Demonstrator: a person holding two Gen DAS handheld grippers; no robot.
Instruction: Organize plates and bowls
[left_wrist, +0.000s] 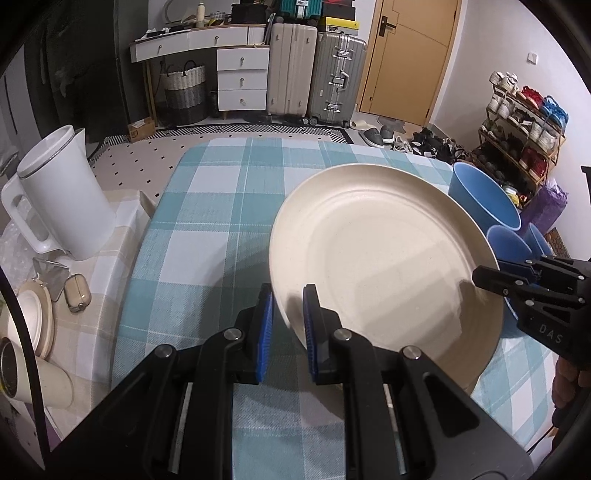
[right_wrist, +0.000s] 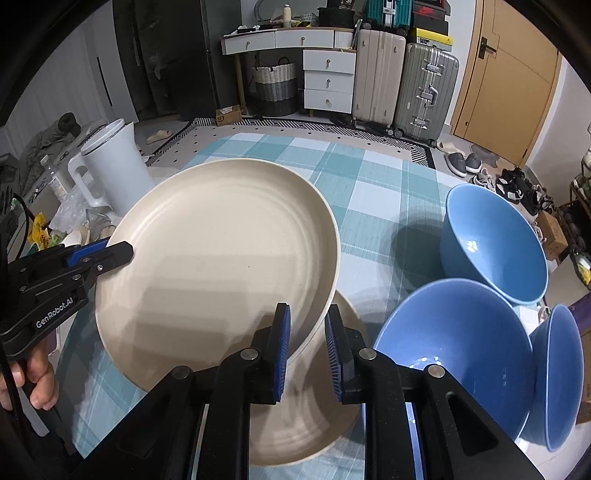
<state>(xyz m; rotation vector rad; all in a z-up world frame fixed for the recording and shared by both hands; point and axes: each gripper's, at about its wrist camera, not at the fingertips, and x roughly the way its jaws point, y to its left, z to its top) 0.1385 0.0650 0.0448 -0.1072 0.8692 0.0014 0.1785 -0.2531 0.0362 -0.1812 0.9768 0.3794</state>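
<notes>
Holding the cream plate (right_wrist: 221, 254) tilted over a second cream plate (right_wrist: 317, 424) beside the blue bowls (right_wrist: 454, 354), you clamp its rim in your left gripper (left_wrist: 287, 325), while your right gripper (right_wrist: 306, 354) straddles the opposite rim, pads slightly apart.

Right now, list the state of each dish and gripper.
Upper cream plate: lifted, tilted, held at both edges.
Lower cream plate: flat on the tablecloth, under the upper one.
Blue bowls: upright, empty.
Left gripper: shut on the upper plate's rim.
Right gripper: astride the rim, grip unclear.
</notes>
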